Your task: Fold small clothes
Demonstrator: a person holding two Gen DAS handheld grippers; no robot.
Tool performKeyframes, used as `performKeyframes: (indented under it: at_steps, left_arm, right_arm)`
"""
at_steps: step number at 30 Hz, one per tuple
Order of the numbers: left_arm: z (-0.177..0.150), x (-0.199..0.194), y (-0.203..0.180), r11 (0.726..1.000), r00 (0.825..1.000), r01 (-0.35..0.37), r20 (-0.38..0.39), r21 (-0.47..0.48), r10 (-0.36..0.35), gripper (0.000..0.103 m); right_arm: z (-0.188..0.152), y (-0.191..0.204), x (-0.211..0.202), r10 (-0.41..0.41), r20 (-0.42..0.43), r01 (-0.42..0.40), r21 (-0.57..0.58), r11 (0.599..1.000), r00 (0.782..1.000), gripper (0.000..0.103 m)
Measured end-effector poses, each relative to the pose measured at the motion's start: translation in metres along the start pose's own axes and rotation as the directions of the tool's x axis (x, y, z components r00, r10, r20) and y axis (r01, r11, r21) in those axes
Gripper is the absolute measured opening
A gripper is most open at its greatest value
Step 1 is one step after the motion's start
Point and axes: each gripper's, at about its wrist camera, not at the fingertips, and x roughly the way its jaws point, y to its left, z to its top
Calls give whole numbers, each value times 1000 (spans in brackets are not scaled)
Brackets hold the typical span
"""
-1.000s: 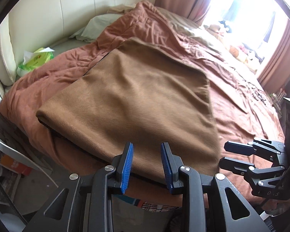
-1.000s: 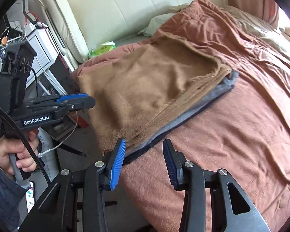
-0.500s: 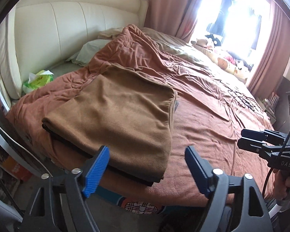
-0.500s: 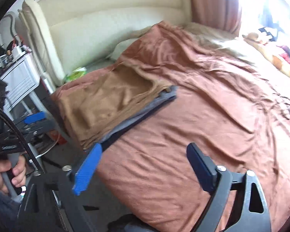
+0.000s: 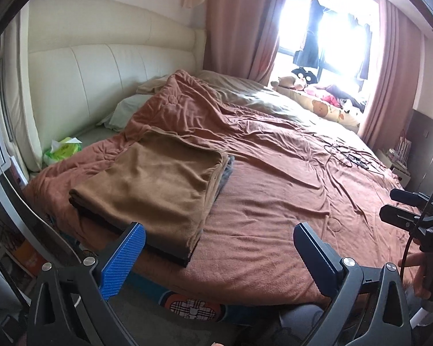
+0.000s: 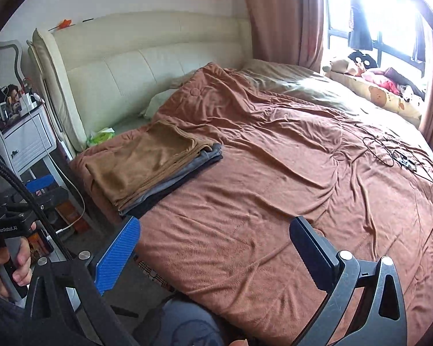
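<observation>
Folded brown garment (image 5: 156, 184): soft, fleecy, roughly rectangular, flat on top of a stack over grey (image 6: 184, 170) and dark layers. The stack rests on a rumpled rust-coloured quilt (image 5: 274, 201) at the near corner of the bed, close to the padded cream headboard (image 5: 101, 80).

Left gripper (image 5: 219, 259): aimed forward and downward. Its jaws have just been opening and stand wide, nothing between them.

Right gripper (image 6: 216, 253): same attitude. Its jaws have just been opening and stand wide, empty.

The garment lies beyond and left of both grippers, untouched.
</observation>
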Motion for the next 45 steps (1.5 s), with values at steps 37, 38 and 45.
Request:
performKeyframes:
  at_steps: [37,38,45]
  left_arm:
    - [-89,-121,-112,994,995,61,72,89,-67,103]
    - [-92,-121,-113,995,995,62,77,84,-69,103]
    - [-107,-120,-117,993,992,77,90,89,-85,103]
  right_arm:
    - [-150,-51,-187,-103,107,96,66,993,989,103]
    - [-153,-53,-189,-106,107,98,73,992,989,103]
    - [-172,-59,-196,-141,116,128,111,986,983,103]
